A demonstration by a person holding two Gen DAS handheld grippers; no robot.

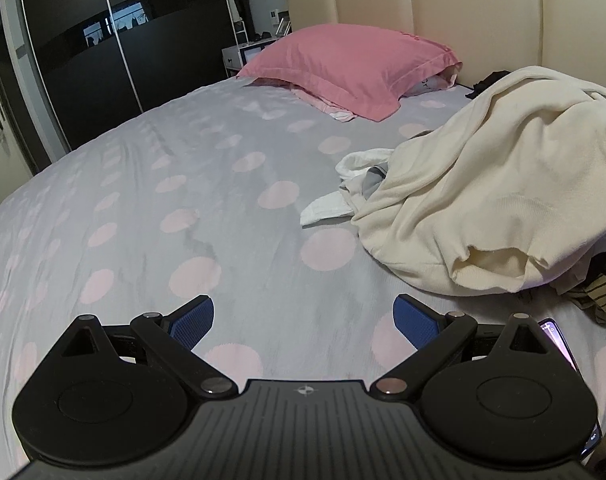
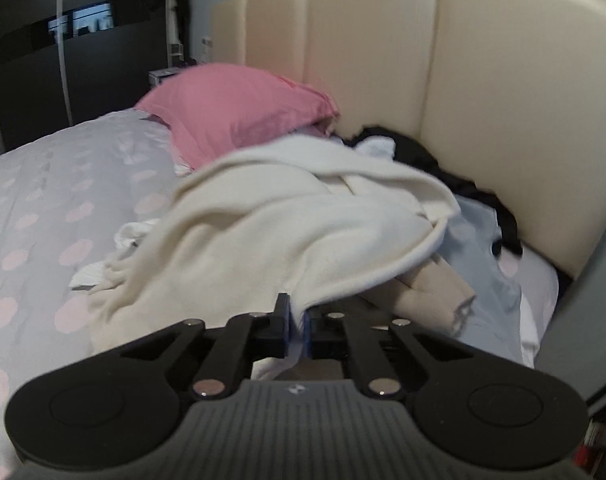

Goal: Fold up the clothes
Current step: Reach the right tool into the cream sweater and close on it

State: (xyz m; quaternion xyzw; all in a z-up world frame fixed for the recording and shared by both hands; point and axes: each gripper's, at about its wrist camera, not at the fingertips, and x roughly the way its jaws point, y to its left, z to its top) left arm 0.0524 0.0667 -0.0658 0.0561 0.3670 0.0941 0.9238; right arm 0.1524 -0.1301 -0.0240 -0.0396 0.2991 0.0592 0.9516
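On the bed [image 1: 143,208] the pillow [image 1: 343,68] lies at the far end against the headboard [image 1: 463,8], with the wardrobe [image 1: 103,40] beyond the bed's left side. The sweater [image 1: 483,184] is heaped to the right of the pillow and nearer — smaller garments [image 1: 355,176] poke out at its left edge, and a phone [image 1: 559,340] lies in front of it
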